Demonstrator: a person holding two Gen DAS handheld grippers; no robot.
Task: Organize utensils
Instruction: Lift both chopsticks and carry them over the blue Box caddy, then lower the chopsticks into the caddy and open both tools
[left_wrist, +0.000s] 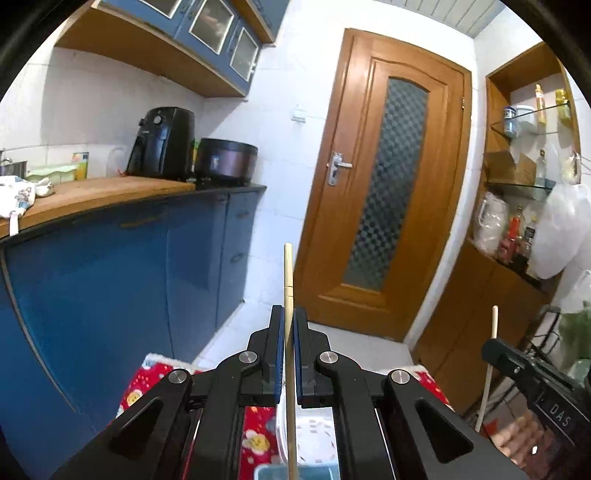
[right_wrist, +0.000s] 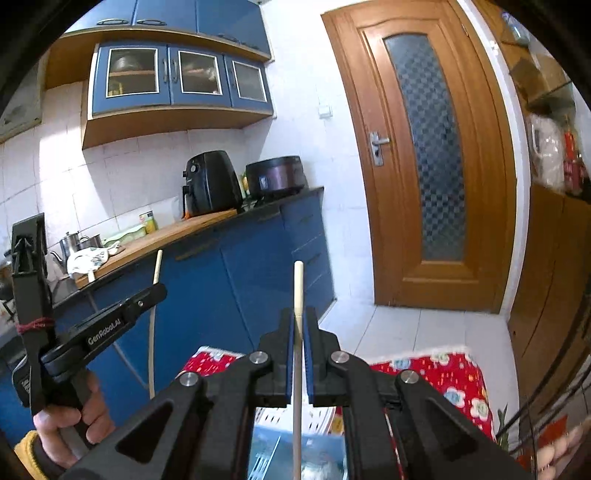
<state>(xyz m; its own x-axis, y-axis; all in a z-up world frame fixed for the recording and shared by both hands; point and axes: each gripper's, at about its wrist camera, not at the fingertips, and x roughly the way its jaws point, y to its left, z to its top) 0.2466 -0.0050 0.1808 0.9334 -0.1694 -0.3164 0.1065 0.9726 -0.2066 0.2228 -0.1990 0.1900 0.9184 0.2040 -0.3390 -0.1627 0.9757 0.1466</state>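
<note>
Each gripper clamps one chopstick. The left gripper (left_wrist: 290, 332) has its fingers (left_wrist: 277, 354) closed on the bamboo chopstick (left_wrist: 288, 280), which stands upright through them; the right gripper (right_wrist: 300, 332) is closed on the paler chopstick (right_wrist: 298, 288) the same way. Both are held in the air above a white basket (left_wrist: 314, 439) and a blue tray (right_wrist: 314, 458) on the red patterned cloth (right_wrist: 454, 373). Step looks like carrying. Next move probably calls for lowering both sticks into a compartment, tips aligned, then releasing.
</note>
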